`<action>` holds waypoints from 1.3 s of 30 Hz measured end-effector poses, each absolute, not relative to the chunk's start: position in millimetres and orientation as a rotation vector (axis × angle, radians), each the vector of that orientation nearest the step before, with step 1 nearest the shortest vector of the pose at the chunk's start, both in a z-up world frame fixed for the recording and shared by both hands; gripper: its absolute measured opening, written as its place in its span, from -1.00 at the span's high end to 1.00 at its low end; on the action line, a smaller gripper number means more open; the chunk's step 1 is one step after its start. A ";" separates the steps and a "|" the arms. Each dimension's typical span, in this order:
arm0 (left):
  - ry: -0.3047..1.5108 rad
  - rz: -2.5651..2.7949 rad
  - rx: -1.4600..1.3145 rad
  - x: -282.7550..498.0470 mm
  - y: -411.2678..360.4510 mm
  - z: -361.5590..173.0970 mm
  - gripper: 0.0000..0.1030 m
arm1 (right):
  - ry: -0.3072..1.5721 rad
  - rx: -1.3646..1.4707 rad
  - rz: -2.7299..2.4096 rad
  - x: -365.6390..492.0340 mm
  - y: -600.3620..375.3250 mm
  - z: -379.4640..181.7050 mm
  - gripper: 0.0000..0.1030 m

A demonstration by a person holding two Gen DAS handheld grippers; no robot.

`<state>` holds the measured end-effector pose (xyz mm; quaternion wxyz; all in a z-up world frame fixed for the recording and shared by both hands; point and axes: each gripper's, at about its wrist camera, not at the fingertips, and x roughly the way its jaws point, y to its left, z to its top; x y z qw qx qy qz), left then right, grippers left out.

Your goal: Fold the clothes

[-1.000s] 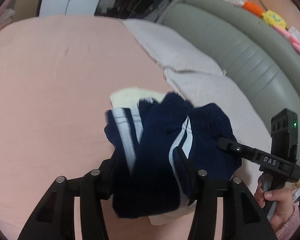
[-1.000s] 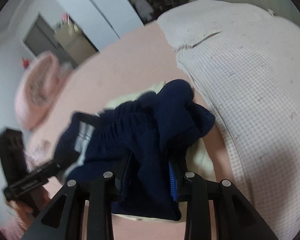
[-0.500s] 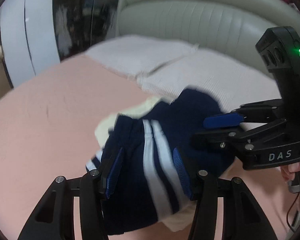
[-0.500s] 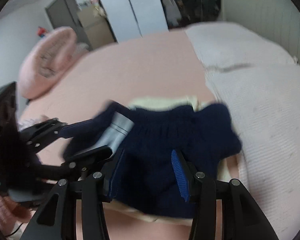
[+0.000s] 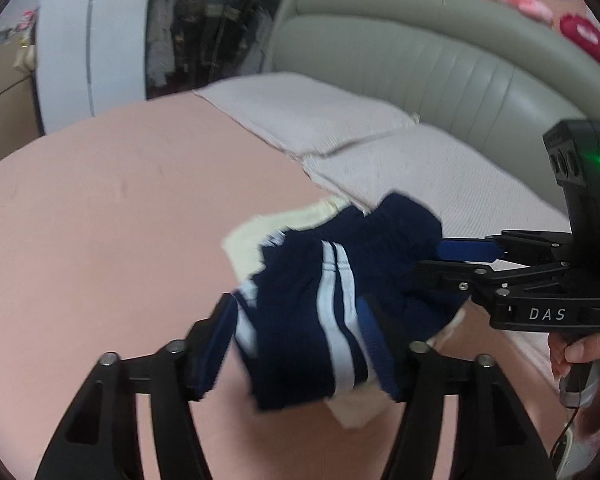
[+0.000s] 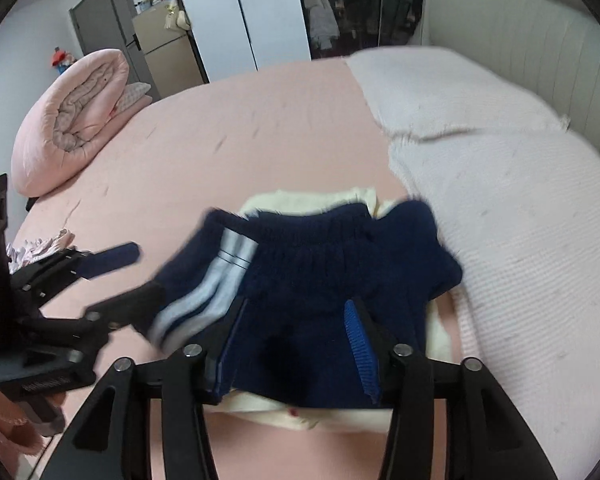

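Navy shorts with white side stripes [image 5: 300, 280] lie crumpled on a folded cream garment [image 5: 252, 236] on the pink bed [image 5: 100, 220]. My left gripper [image 5: 296, 340] is open, its blue pads either side of the striped end. In the right wrist view the shorts [image 6: 312, 264] spread across the cream garment [image 6: 300, 200], and my right gripper [image 6: 294, 344] is open around their near edge. The left gripper [image 6: 146, 272] shows there from the side, jaws apart at the striped leg. The right gripper [image 5: 428, 258] reaches in from the right.
Two pale checked pillows [image 6: 500, 200] lie against a padded grey-green headboard [image 5: 440, 60]. A rolled pink quilt [image 6: 72, 120] sits at the far left of the bed, with small pink clothes [image 6: 40, 248] near it. A hand [image 5: 580, 356] holds the right gripper's handle.
Both grippers let go of the navy shorts and drew back; their jaws opened wider. The shorts now rest spread on the cream garment.
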<state>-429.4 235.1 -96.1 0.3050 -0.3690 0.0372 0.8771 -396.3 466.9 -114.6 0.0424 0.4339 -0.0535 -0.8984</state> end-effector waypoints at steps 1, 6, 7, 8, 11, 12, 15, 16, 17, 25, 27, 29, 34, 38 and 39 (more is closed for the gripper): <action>0.086 2.332 -0.973 -427.1 225.7 -88.0 -0.42 | -0.154 1.310 -2.754 -392.4 460.5 -103.8 -0.24; 0.031 2.383 -1.018 -415.0 158.1 -54.7 -0.63 | -0.092 1.223 -2.807 -380.5 413.7 -61.6 -0.55; 0.022 2.412 -1.027 -416.0 143.6 -51.7 -0.64 | -0.060 1.218 -2.823 -381.9 400.0 -57.4 -0.58; 0.013 2.440 -1.036 -416.9 129.0 -48.6 -0.64 | -0.026 1.213 -2.831 -385.6 384.3 -55.3 -0.63; -0.007 2.601 -1.098 -440.1 78.8 -48.2 -0.68 | 0.030 1.191 -2.829 -397.3 340.1 -51.2 -0.71; -0.042 2.664 -1.139 -452.1 58.4 -49.6 -0.68 | 0.031 1.186 -2.814 -403.0 326.0 -51.0 -0.73; -0.112 2.792 -1.189 -472.1 11.3 -51.7 -0.70 | 0.024 1.172 -2.756 -427.9 288.1 -49.4 -0.76; -0.121 2.825 -1.191 -475.9 0.1 -51.5 -0.70 | 0.026 1.170 -2.748 -435.4 275.6 -48.5 -0.78; -0.129 2.858 -1.192 -479.6 -10.6 -51.1 -0.70 | 0.029 1.168 -2.740 -441.1 266.1 -47.8 -0.84; -0.137 2.909 -1.183 -440.4 -52.0 -20.1 -0.71 | 0.073 1.160 -2.674 -441.3 218.7 -31.7 -1.00; -0.124 2.917 -1.169 -421.8 -54.9 -5.8 -0.71 | 0.090 1.144 -2.681 -427.3 214.0 -20.7 -1.00; -0.111 2.925 -1.156 -403.3 -57.7 8.5 -0.71 | 0.110 1.137 -2.696 -408.2 212.0 -6.1 -1.00; -0.008 2.990 -1.112 -334.2 -59.5 60.4 -0.71 | 0.206 1.041 -2.859 -335.9 212.6 45.4 -1.00; -0.082 3.004 -1.112 -265.8 -61.8 87.2 -0.71 | 0.172 1.014 -2.849 -270.9 213.4 75.7 -1.00; -0.075 3.002 -1.101 -248.7 -60.9 90.3 -0.71 | 0.175 1.015 -2.841 -252.7 212.5 81.4 -1.00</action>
